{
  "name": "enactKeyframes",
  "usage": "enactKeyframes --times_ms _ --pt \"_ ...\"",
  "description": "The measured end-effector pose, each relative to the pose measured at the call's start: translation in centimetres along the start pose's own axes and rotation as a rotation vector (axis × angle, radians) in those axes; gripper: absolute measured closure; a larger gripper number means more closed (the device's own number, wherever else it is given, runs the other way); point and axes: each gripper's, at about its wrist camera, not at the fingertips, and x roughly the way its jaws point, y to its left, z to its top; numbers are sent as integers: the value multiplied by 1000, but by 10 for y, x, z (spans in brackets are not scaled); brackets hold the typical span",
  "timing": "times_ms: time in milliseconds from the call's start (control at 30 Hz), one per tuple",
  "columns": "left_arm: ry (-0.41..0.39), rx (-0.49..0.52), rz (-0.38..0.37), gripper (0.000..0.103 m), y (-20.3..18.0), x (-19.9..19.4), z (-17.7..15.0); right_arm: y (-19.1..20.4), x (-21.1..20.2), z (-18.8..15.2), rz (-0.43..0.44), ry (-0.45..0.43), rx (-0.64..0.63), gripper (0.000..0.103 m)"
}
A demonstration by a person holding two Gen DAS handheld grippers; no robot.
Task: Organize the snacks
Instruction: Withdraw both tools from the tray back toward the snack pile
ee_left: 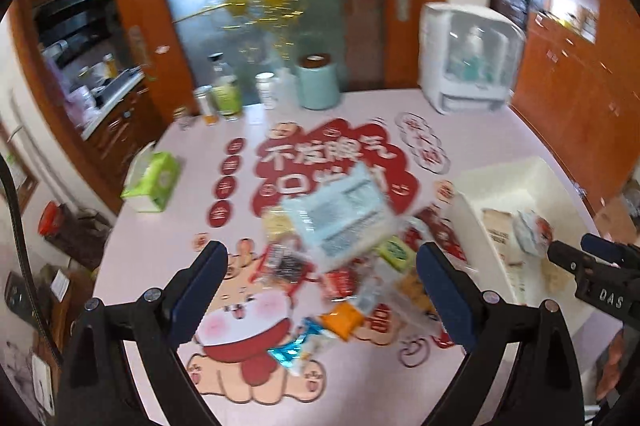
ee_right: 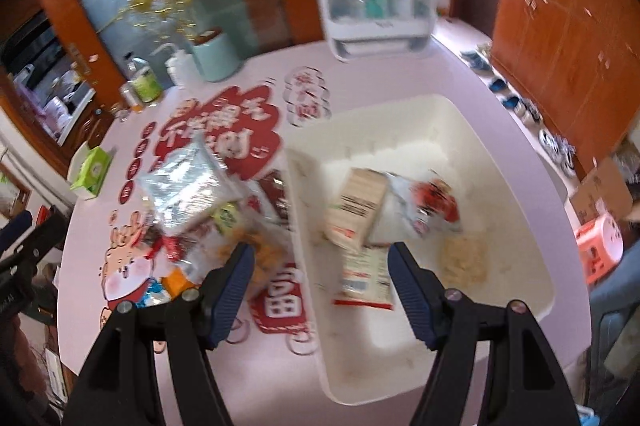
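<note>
Blue-padded, both of our claws stand released with nothing between the pads. Below and ahead of the left claw (ee_left: 322, 290) we see the snack pile (ee_left: 340, 258) on the pink desk (ee_left: 500, 129), topped by a silvery packet (ee_left: 344, 214). Right of it sits the white bin (ee_right: 520, 209), directly beneath the right claw (ee_right: 322, 282), holding a beige box (ee_right: 356, 205) and a red-and-white pouch (ee_right: 432, 201). Far left lies a green tissue pack (ee_left: 154, 179).

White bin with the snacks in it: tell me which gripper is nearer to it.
Right. The right gripper hangs open over the white bin's near left wall. The left gripper hangs open over the snack pile on the table, beside the bin.
</note>
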Motion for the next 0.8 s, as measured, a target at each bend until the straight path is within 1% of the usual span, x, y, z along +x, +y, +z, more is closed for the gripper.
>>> enactKeyframes --times_ms 33,100,133,167,233,367,500,600,667,800 --pt "0 -12 11 8 7 0 -1 9 -1 0 5 -10 -18 33" --pt "11 -30 48 12 24 5 -4 32 -3 1 8 -25 -69 33" --pt "22 -35 58 14 32 8 -5 38 -2 2 7 -25 -80 33" --pt "37 -39 59 15 39 12 -7 47 1 2 11 -22 -90 33" --pt "71 -36 48 15 49 21 -13 58 8 2 25 -4 -85 33" --pt "131 -37 22 15 67 42 -29 74 27 -2 37 39 -44 25" --pt "195 -42 -16 15 78 66 -44 87 43 -9 28 66 -15 24" --pt "229 -21 -37 15 79 83 -56 90 57 -15 21 98 27 23" --pt "252 5 -53 15 75 96 -64 92 66 -18 18 111 52 18" --pt "322 42 -91 15 66 125 -81 93 88 -23 18 134 122 12"
